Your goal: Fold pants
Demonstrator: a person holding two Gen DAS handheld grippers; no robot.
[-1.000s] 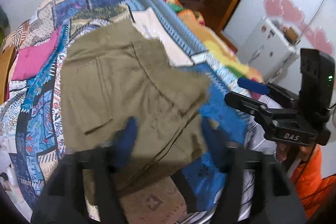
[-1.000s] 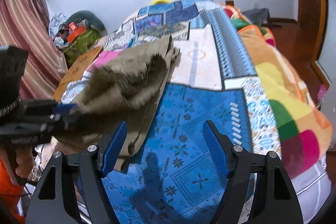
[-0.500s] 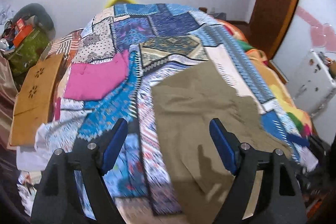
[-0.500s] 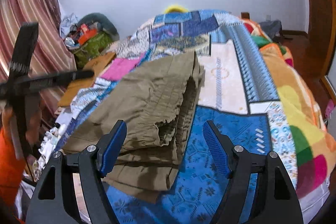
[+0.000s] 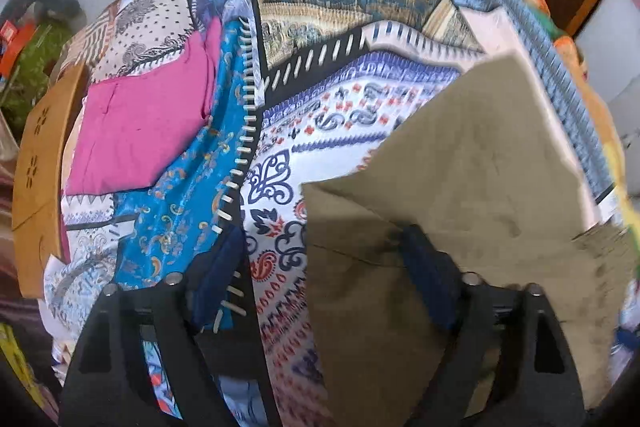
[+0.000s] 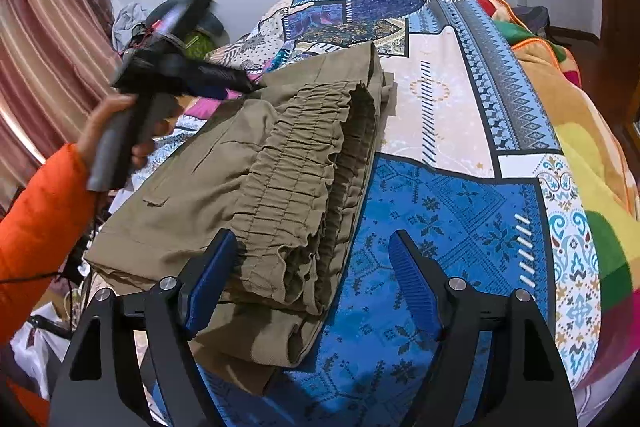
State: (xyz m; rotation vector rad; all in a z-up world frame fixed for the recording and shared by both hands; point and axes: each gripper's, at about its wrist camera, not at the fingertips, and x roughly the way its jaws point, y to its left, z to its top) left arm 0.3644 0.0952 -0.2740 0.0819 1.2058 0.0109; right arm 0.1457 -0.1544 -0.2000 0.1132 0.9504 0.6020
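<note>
Right wrist view shows the pants (image 6: 256,187) already folded into a thick olive bundle on the patchwork bed (image 6: 460,211), with the gathered elastic waistband stacked along the bundle's right edge. The long axis runs from the near edge of the bed away toward the far wall. The right gripper (image 6: 312,279) has its jaws spread wide, gripping nothing; its left pad sits right at the near end of the waistband, so this one looks closest for any tidy-up.

The left gripper (image 5: 324,287) is also released. In its own view the pants (image 5: 460,227) lie to the right, under its right pad, while its left pad hangs over bare quilt. From the right wrist view, the left gripper (image 6: 192,71) hovers at the bundle's far left side.

No readable labels or writing that I can spot.
</note>
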